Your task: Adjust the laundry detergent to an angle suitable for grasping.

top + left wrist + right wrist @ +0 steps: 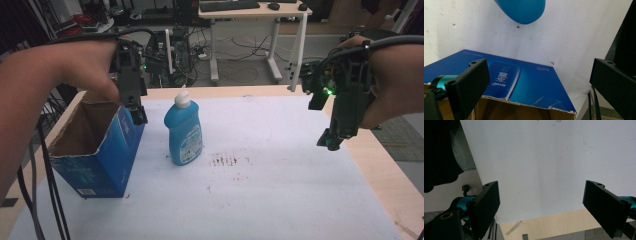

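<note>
A blue bottle (pixel 183 131) with a white cap stands upright on the white table cover (pixel 280 165), left of centre. Its rounded base (pixel 522 10) hangs at the top of the left gripper view. To its left stands an open blue cardboard box (pixel 95 145), its blue side (pixel 524 85) and torn rim seen from close by. My left gripper (pixel 136 111) hovers over the box's far right corner, jaws open and empty (pixel 541 82). My right gripper (pixel 331 140) hangs open above the table's right edge, nothing between its jaws (pixel 541 202).
The wooden table edge (pixel 385 175) runs along the right, beyond the white cover. Dark smudges (pixel 225 160) mark the cover right of the bottle. A desk (pixel 250 15) and tangled cables stand on the floor behind the table.
</note>
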The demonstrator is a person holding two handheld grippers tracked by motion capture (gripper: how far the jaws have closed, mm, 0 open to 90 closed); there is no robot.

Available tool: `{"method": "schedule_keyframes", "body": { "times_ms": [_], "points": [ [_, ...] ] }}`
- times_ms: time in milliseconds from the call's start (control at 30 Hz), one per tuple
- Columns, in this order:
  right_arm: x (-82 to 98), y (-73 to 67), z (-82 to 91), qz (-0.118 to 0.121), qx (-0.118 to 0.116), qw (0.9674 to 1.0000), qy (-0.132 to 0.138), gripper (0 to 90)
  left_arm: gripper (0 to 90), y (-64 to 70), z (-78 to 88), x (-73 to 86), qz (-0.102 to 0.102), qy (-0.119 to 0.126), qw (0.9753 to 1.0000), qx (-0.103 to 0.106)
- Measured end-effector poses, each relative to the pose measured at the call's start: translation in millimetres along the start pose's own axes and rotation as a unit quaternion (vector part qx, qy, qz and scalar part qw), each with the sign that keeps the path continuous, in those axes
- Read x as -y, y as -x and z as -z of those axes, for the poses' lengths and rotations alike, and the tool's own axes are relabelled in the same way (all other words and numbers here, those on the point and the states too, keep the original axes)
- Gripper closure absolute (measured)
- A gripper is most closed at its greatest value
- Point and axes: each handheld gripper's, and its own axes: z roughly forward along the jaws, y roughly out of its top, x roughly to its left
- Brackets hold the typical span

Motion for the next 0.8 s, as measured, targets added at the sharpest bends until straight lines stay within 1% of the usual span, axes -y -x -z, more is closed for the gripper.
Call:
{"method": "schedule_keyframes", "body": {
  "times_ms": [133, 167, 267, 333, 400, 433, 500, 533, 600, 633, 667, 700, 733, 767, 800],
  "points": [
    [-0.5, 0.1, 1.5, 0.001, -0.001, 1.0000, 0.002, 13.4, 2.7, 2.4, 2.7, 0.4, -0.004, 0.004, 1.0000, 0.002],
    [-0.9, -0.4, 2.0, -0.003, 0.000, 1.0000, 0.004, 13.4, 2.7, 3.2, 2.9, 1.2, -0.004, 0.005, 1.0000, 0.001],
    [-2.6, -0.7, 3.7, -0.001, 0.002, 1.0000, 0.004, 13.4, 2.7, 5.0, 4.8, 4.2, 0.001, 0.006, 1.0000, 0.002],
    [-3.9, -1.8, 4.1, 0.003, -0.002, 1.0000, 0.005, 13.4, 2.7, 5.2, 5.3, 5.1, 0.003, 0.004, 1.0000, 0.003],
    [-4.4, -3.0, 4.2, 0.004, 0.000, 1.0000, -0.002, 13.4, 2.7, 5.2, 5.8, 5.3, 0.003, 0.003, 1.0000, 0.002],
    [-4.1, -3.0, 4.4, 0.007, 0.001, 1.0000, 0.000, 13.4, 2.7, 5.4, 5.5, 5.2, 0.004, 0.003, 1.0000, 0.002],
    [-3.7, -3.5, 5.1, 0.004, 0.001, 1.0000, 0.001, 13.4, 2.7, 5.8, 4.6, 4.8, 0.004, 0.002, 1.0000, 0.000],
    [-3.0, -2.4, 5.2, 0.006, 0.006, 1.0000, 0.003, 13.4, 2.7, 6.0, 4.2, 4.2, 0.005, -0.001, 1.0000, 0.001],
    [-2.7, -1.6, 3.7, 0.004, 0.008, 1.0000, 0.000, 13.4, 2.7, 6.4, 2.5, 2.8, 0.004, -0.005, 1.0000, 0.001],
    [-2.9, -1.7, 3.1, 0.001, 0.008, 1.0000, -0.003, 13.4, 2.7, 6.2, 2.5, 2.6, 0.003, -0.004, 1.0000, 0.000],
    [-3.2, -1.3, 2.4, 0.004, 0.007, 1.0000, -0.004, 13.4, 2.7, 6.3, 2.9, 2.6, 0.005, -0.002, 1.0000, 0.000],
    [-3.5, -1.2, 2.5, 0.005, 0.007, 0.9999, -0.006, 13.4, 2.7, 5.8, 3.7, 2.4, 0.003, -0.001, 1.0000, 0.000],
    [-3.9, -1.6, 2.7, 0.004, 0.005, 1.0000, -0.005, 13.4, 2.7, 5.8, 3.7, 2.5, 0.004, 0.004, 1.0000, 0.002],
    [-4.3, -1.5, 2.9, 0.007, 0.004, 1.0000, -0.001, 13.4, 2.7, 5.5, 4.2, 2.3, 0.003, 0.004, 1.0000, 0.003],
    [-4.5, -2.1, 3.7, 0.005, 0.003, 1.0000, -0.002, 13.4, 2.7, 5.3, 4.4, 2.3, 0.003, 0.003, 1.0000, 0.003]
  ]
}}
